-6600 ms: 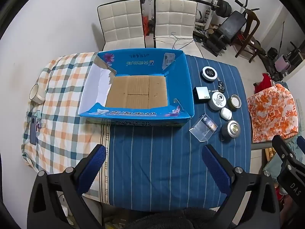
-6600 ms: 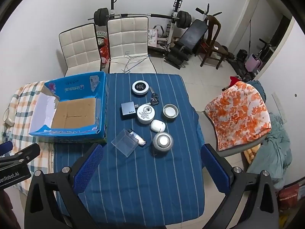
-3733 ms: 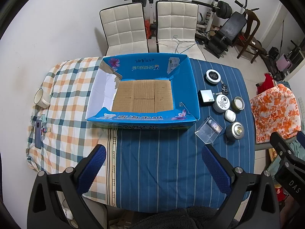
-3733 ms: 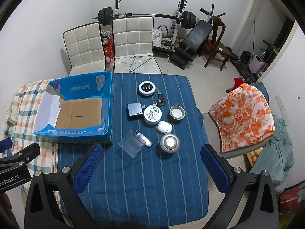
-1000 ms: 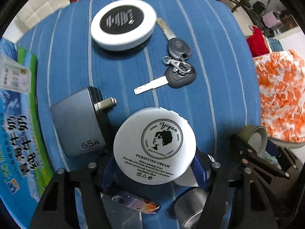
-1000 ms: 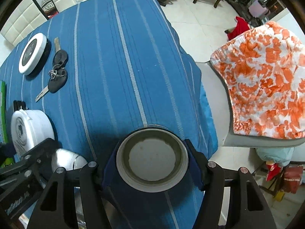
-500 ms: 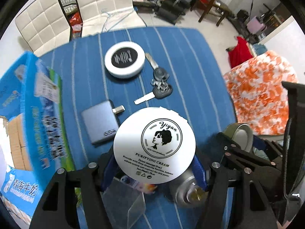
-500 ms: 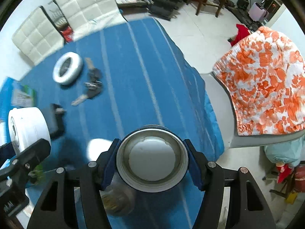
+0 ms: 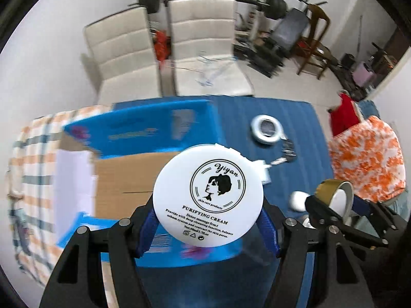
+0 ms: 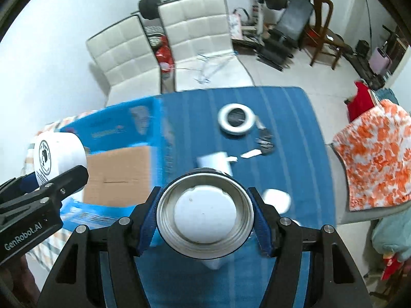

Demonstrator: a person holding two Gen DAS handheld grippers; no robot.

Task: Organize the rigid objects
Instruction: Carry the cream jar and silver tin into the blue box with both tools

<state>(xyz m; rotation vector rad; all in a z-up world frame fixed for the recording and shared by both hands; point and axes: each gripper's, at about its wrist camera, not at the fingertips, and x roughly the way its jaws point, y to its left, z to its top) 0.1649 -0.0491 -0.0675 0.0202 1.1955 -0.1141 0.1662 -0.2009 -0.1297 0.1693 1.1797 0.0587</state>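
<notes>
My left gripper (image 9: 206, 224) is shut on a round white cream jar (image 9: 208, 195) and holds it in the air over the near right part of the open blue cardboard box (image 9: 133, 133). My right gripper (image 10: 205, 220) is shut on a round metal tin with a white inside (image 10: 205, 211), above the blue striped cloth just right of the box (image 10: 115, 128). In the right wrist view the left gripper (image 10: 43, 179) with the jar (image 10: 56, 154) is at the left. The left wrist view has the tin (image 9: 334, 197) at the right. Both views are blurred.
On the striped cloth lie a white-rimmed black disc (image 10: 236, 119), keys (image 10: 264, 138), a grey charger (image 10: 214, 163) and a white case (image 10: 277, 199). Two white chairs (image 9: 143, 51) stand behind the table, a flowered orange seat (image 9: 367, 159) at the right. Checked cloth (image 9: 33, 154) lies left of the box.
Both grippers have risen off the table with the jar and the tin and swung left. The box, out of view a second ago, is now under the left gripper.
</notes>
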